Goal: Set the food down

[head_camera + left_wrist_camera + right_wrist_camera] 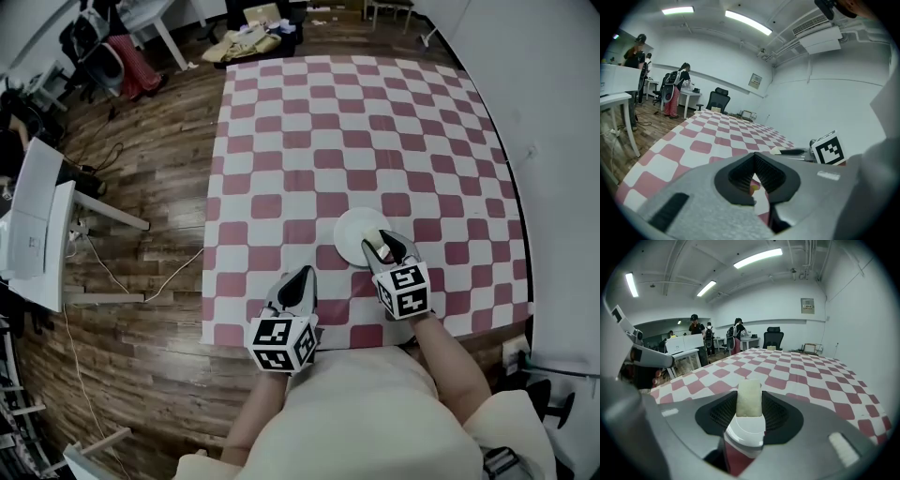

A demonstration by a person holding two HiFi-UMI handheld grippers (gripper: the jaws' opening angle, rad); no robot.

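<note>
The table (pixel 450 112) is covered across its top by a red-and-white checked cloth (pixel 281 141) that stretches well ahead of both grippers. One round white plate (pixel 354 230) lies on the cloth, under the tips of the right gripper (pixel 382 247) and near the left gripper (pixel 302 279), ahead and to its right.

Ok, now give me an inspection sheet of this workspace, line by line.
Surface: table under a red-and-white checked cloth, lying flat.
Job's things: pale food block held over the white plate.
Clutter: nothing seen on the cloth.
Grippers: right hand-held gripper shut on the food block; left hand-held gripper jaws together, near the table's front edge.
Cables: white cable on the wooden floor, left of the table.
Surroundings: white desk, office chair, people standing far off.
</note>
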